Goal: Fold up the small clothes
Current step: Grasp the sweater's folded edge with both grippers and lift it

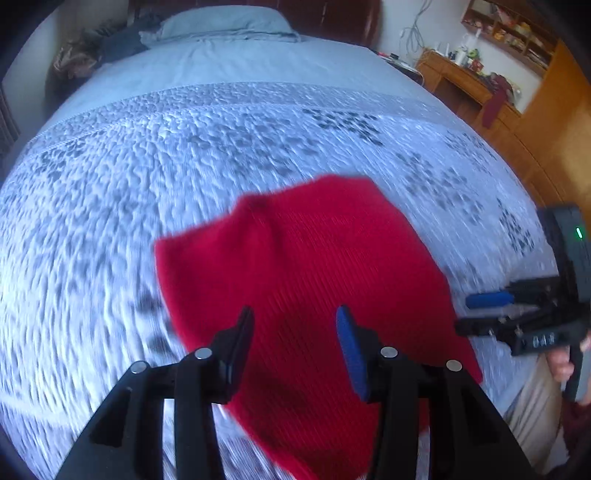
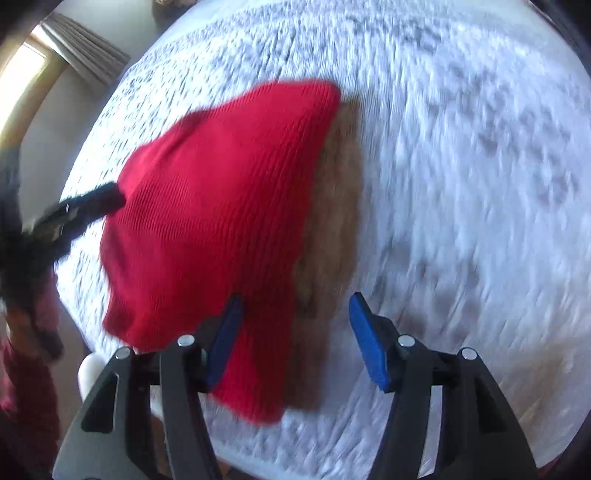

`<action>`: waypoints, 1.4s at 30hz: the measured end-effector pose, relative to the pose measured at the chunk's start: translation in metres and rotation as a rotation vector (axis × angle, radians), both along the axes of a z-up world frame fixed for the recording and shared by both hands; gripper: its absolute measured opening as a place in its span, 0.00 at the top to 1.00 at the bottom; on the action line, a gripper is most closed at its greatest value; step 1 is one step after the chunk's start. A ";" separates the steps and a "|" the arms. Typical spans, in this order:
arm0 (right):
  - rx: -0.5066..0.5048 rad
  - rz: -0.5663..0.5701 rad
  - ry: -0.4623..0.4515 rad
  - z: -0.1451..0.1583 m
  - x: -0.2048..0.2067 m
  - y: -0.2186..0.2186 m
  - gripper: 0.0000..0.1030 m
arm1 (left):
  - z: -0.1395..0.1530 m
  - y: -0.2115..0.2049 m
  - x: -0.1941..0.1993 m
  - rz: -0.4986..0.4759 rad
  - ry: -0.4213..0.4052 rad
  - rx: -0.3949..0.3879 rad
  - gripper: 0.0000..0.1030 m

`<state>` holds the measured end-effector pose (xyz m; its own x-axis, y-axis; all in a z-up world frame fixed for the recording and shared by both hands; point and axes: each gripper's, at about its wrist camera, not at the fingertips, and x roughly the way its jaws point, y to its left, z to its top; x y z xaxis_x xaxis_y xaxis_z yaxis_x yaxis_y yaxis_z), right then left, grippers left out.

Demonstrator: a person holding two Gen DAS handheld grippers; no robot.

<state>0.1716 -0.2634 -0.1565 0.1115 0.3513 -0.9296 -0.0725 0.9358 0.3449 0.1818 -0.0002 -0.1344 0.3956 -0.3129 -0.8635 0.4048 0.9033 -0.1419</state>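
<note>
A bedroom in a home: a wide bed (image 1: 229,122) with a pillow (image 1: 225,22), a cluttered wooden desk (image 1: 458,74) under a wall shelf (image 1: 509,33), a curtained window (image 2: 85,51).

Both views are pretty bright, plain daylight. In the right wrist view the window (image 2: 26,70) at the top left is blown out, and the red cloth (image 2: 218,206) throws a brownish shadow to its right on the bedspread (image 2: 461,184). Heavy motion blur in both, the bedspread pattern is smeared into streaks, worst toward the edges. Gripper fingers (image 1: 351,354) up close stay fairly crisp. Strong fisheye bending, the bed bulges like a dome, and the corners go to black vignette
</note>
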 end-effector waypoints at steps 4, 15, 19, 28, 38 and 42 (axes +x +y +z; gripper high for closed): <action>0.018 -0.002 0.051 -0.010 -0.025 0.005 0.43 | -0.015 -0.009 -0.049 -0.021 -0.013 0.070 0.55; -0.022 0.017 0.062 -0.008 -0.048 0.017 0.83 | -0.041 0.006 -0.074 0.120 0.146 0.011 0.54; -0.054 0.014 0.060 -0.021 -0.047 0.025 0.76 | -0.042 0.003 -0.077 0.148 0.130 0.022 0.51; -0.068 0.022 -0.033 0.017 -0.047 0.019 0.71 | -0.005 0.011 -0.080 0.272 0.096 -0.018 0.39; -0.047 -0.004 -0.119 0.050 -0.012 0.007 0.43 | 0.017 0.038 -0.058 0.323 0.071 -0.017 0.22; -0.050 0.008 -0.122 0.048 0.012 0.019 0.43 | 0.001 0.054 -0.042 0.357 0.120 -0.029 0.20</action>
<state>0.1833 -0.2446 -0.1090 0.2219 0.3060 -0.9258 -0.1185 0.9509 0.2859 0.1400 0.0539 -0.1332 0.3804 -0.1991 -0.9031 0.0445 0.9794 -0.1972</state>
